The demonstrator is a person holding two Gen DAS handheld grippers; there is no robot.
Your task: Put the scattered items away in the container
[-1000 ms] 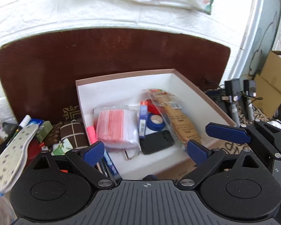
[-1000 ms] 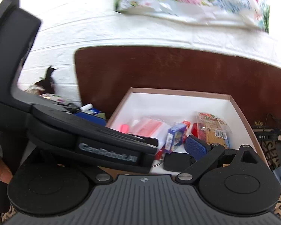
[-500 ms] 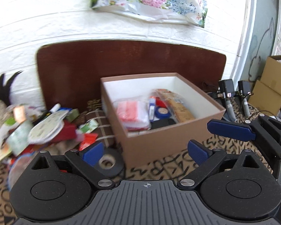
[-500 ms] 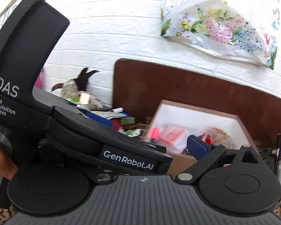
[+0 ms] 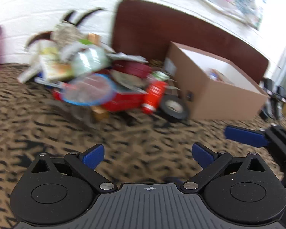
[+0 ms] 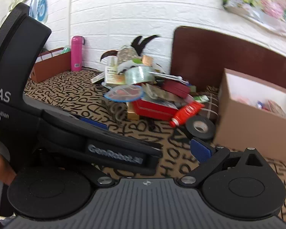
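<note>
Brown cardboard box (image 6: pixel 253 120) sits right of the cluttered pile (image 6: pixel 143 87) on the letter-print cloth (image 6: pixel 82 99), black tape roll (image 6: pixel 200 127) and red tube (image 6: pixel 186 111) just beside its near corner. Left gripper (image 5: pixel 148 155) spread wide, empty, above bare cloth. Right gripper's (image 6: pixel 152 145) left finger is hidden behind the left tool, so can't tell its opening.

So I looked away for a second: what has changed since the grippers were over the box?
Both grippers have pulled back from above the box and swung left toward the pile. The left gripper is open and empty, as before. The box, black tape roll and red tube lie where they were.
</note>
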